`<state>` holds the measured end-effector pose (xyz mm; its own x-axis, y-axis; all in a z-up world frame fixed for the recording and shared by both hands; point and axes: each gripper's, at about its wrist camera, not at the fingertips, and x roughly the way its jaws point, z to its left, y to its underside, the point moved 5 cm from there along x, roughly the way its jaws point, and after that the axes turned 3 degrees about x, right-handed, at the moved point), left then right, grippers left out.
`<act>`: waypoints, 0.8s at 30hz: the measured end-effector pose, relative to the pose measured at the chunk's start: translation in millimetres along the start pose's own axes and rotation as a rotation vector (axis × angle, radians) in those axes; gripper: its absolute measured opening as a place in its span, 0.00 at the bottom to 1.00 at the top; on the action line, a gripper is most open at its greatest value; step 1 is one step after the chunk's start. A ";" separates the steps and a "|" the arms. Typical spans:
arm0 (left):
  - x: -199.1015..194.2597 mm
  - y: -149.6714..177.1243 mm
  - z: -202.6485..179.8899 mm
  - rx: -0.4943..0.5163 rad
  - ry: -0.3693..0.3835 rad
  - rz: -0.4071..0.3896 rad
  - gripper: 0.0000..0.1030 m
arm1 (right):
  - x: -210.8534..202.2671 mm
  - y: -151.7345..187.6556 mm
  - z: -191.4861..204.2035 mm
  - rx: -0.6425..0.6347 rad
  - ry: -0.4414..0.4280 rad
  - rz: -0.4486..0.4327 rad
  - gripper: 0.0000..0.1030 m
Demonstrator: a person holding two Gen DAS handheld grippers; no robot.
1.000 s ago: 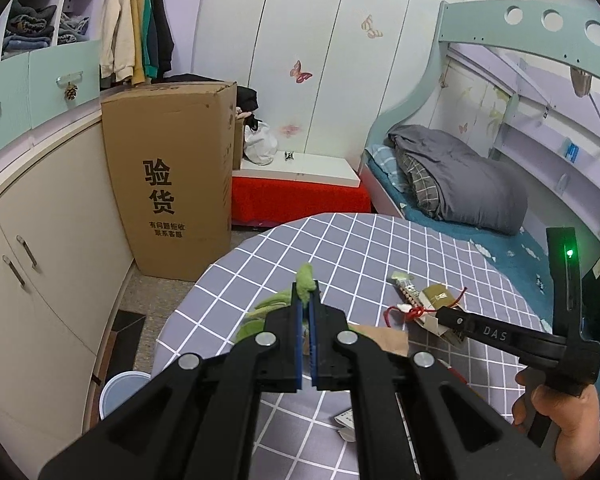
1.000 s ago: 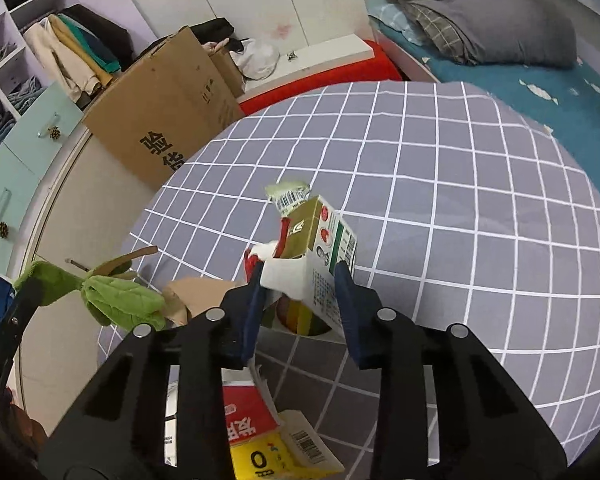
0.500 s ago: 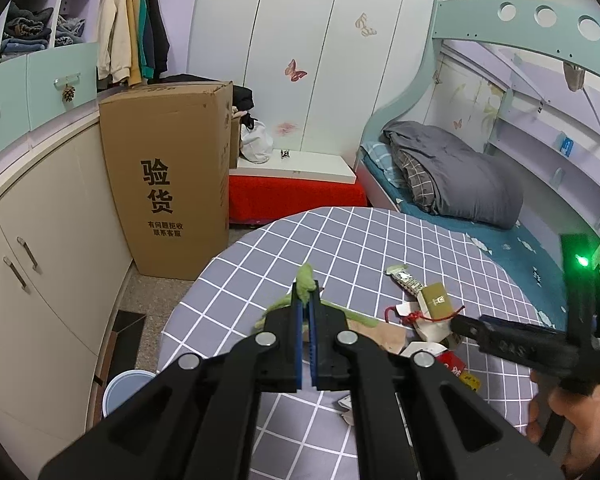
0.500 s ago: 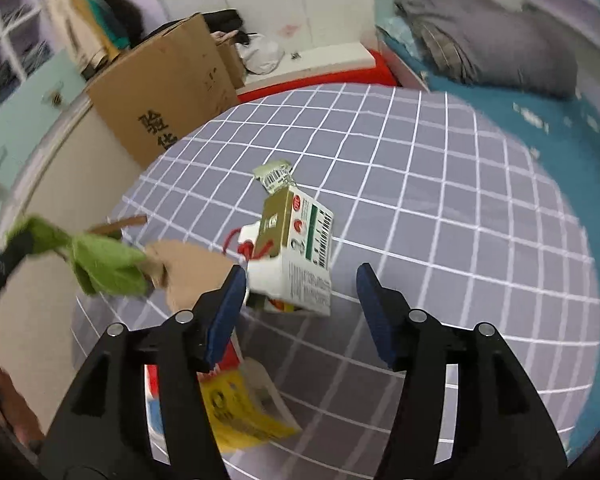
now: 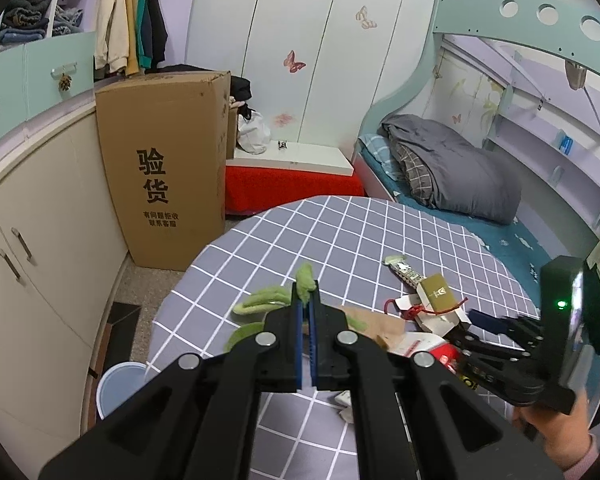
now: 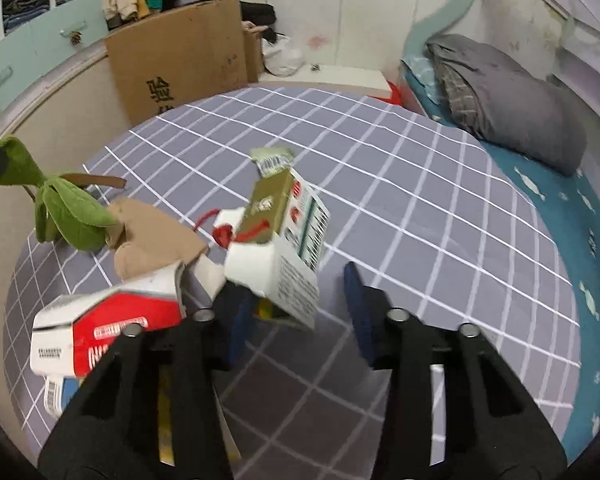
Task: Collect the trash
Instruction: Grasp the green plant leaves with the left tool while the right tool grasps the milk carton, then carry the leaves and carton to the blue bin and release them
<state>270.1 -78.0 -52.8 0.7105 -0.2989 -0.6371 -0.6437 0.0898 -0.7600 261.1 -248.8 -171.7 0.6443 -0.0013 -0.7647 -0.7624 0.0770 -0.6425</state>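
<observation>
An olive and white carton [image 6: 284, 228] with a red string lies tilted on the grey checked tablecloth [image 6: 420, 200]. My right gripper [image 6: 296, 312] hovers just behind it. Its jaws are closing: the carton's lower corner sits between them, against the left finger [image 6: 236, 320], while the right finger [image 6: 360, 304] stands clear of it. My left gripper [image 5: 306, 304] is shut on a green fabric scrap [image 5: 305, 278], held above the table's left edge. The scrap [image 6: 72, 212] also hangs at the left of the right wrist view.
A red and white box [image 6: 100, 320], brown paper [image 6: 152, 236], a silver-green wrapper [image 6: 272, 160] and a yellow packet [image 6: 166, 400] lie around the carton. A pale blue bin [image 5: 116, 380] stands on the floor beside the table, near a tall cardboard box [image 5: 160, 160]. A bed [image 5: 452, 172] is at the right.
My right gripper let go of the carton, spread wide, then narrowed, rolling and sinking toward it. The carton now lies on the table. The left gripper kept its hold.
</observation>
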 end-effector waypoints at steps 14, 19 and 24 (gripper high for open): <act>-17.7 -16.2 6.4 -0.037 0.022 -0.051 0.02 | -64.2 -41.5 9.2 -0.012 -0.012 -0.147 0.03; -33.7 -21.5 24.0 -0.066 0.019 -0.088 0.02 | -80.9 -48.5 53.0 -0.028 -0.102 -0.156 0.03; -47.5 -21.8 57.1 -0.101 -0.016 -0.111 0.02 | -75.0 -53.4 119.4 -0.060 -0.205 -0.129 0.03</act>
<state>266.6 -11.5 -13.3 0.7828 -0.2860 -0.5527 -0.5859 -0.0393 -0.8095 260.6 -133.7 -74.2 0.7303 0.1953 -0.6546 -0.6716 0.0298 -0.7403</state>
